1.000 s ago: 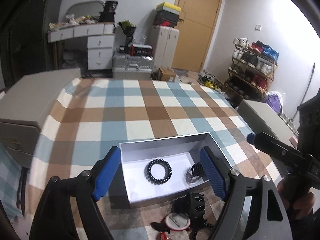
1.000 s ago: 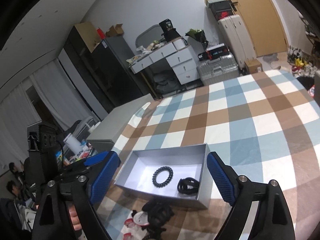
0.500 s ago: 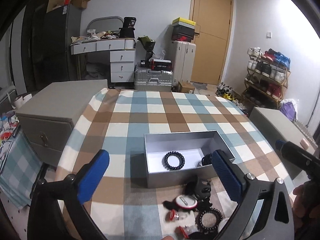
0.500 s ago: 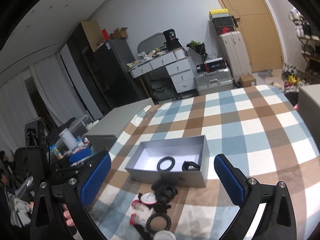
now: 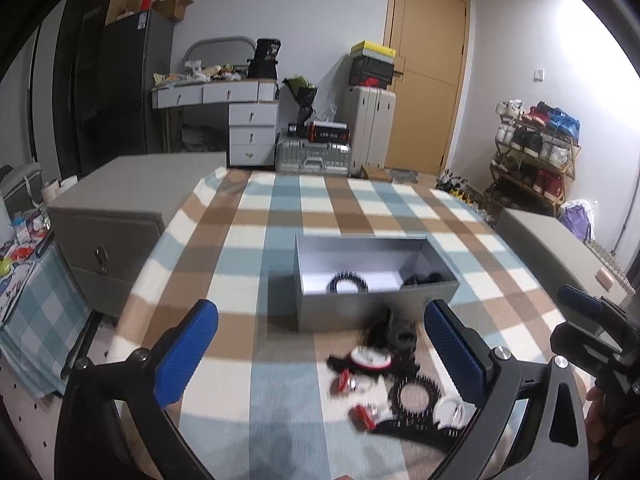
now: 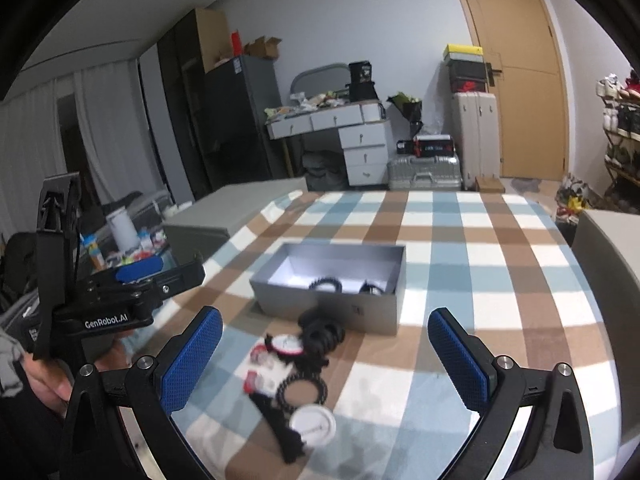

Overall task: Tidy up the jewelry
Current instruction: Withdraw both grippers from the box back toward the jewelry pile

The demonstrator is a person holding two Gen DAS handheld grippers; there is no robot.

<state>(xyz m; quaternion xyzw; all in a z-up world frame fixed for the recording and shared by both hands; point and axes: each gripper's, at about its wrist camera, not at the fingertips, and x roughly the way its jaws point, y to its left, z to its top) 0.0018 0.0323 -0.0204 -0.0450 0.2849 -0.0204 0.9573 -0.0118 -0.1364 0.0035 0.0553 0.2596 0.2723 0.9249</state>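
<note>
jewelry pile (image 5: pixel 394 380) between wide left gripper (image 5: pixel 320 354) jaws

Open top of the grey box (image 5: pixel 376 312) is unobstructed from above; its near wall is crowded by a heap of hair ties and round cases (image 5: pixel 394 376); bare checked desk (image 5: pixel 280 216) is left beyond and to both sides.

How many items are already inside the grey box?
2: a black coiled ring near the middle of the grey box, and a dark item toward its right end. The near wall may hide more.
</note>
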